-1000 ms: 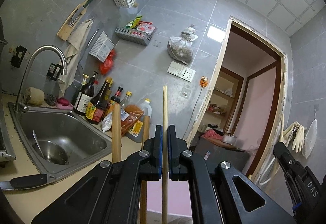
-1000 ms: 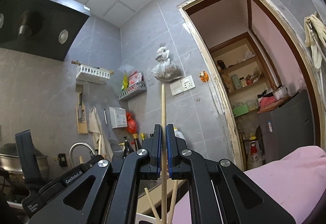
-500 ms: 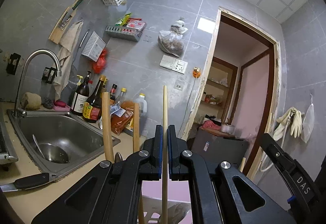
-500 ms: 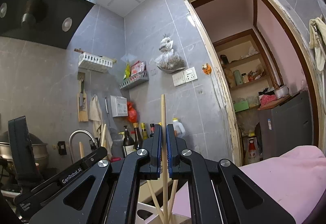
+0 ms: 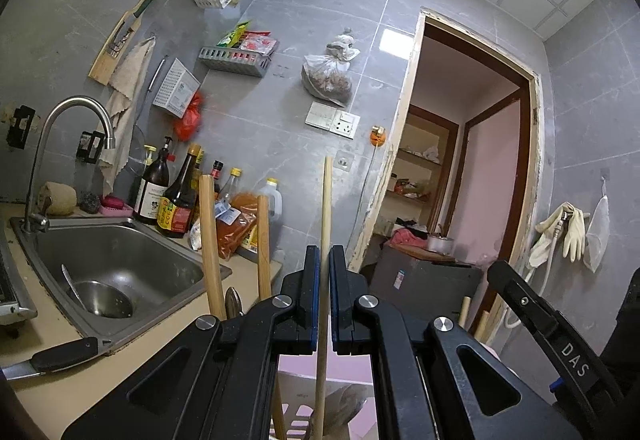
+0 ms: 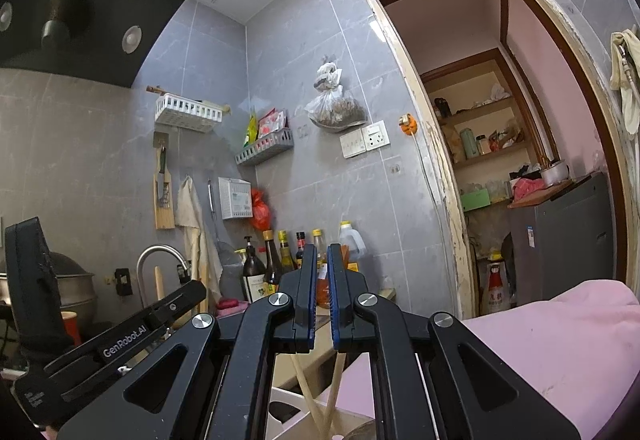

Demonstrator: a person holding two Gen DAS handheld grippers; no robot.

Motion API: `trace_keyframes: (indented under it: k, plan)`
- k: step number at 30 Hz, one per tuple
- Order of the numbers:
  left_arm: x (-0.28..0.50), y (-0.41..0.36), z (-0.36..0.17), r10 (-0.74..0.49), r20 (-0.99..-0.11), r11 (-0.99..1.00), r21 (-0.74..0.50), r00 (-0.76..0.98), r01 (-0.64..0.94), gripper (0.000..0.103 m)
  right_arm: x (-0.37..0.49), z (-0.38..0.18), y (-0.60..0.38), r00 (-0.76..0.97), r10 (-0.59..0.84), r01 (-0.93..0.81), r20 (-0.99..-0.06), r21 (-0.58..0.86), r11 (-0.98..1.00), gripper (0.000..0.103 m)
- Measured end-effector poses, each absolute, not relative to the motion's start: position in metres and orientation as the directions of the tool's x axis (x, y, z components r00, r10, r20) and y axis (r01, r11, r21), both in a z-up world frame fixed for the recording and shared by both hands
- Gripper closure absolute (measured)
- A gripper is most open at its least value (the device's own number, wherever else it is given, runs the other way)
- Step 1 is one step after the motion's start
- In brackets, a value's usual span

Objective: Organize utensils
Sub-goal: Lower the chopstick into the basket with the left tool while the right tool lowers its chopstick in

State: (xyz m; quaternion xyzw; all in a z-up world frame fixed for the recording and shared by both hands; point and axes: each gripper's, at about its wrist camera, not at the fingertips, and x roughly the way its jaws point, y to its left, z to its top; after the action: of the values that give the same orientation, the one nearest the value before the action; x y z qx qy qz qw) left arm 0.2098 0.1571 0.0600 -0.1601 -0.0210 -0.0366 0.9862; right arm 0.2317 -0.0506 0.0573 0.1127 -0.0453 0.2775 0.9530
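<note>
Left gripper [image 5: 324, 304] is clamped on an upright chopstick [image 5: 326, 207] above the white holder [image 5: 298, 420]. Right gripper [image 6: 323, 300] is closed and empty. Risk: lowering crooked could snag the chopstick on the wooden handles [image 5: 211, 248] standing beside it.

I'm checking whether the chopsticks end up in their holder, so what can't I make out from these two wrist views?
- Left wrist view: the lower end of the thin wooden chopstick in the left gripper is cut off by the frame's bottom edge.
- Both views: the white slotted plastic holder is mostly hidden behind the black gripper bodies.
- Right wrist view: the crossed chopsticks have ends hidden by the right gripper.
</note>
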Motion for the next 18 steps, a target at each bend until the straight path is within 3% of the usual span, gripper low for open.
trace_keyframes:
  k: [12, 15, 18]
  plan:
    - [0.209, 0.1505, 0.0584, -0.094, 0.032, 0.955, -0.279, 0.995, 0.099, 0.097, 0.2325, 0.0567, -0.0527, 0.845, 0.513, -0.535, 0.151, 0.196, 0.822, 0.095]
    - [0.2078, 0.1513, 0.0583, -0.098, 0.041, 0.952, -0.287, 0.994, 0.106, 0.079, 0.2327, 0.0564, -0.0532, 0.846, 0.512, -0.533, 0.151, 0.196, 0.823, 0.092]
    - [0.2046, 0.1537, 0.0597, -0.099, 0.052, 0.948, -0.299, 0.994, 0.11, 0.077, 0.232, 0.0562, -0.0529, 0.847, 0.51, -0.532, 0.152, 0.196, 0.824, 0.087]
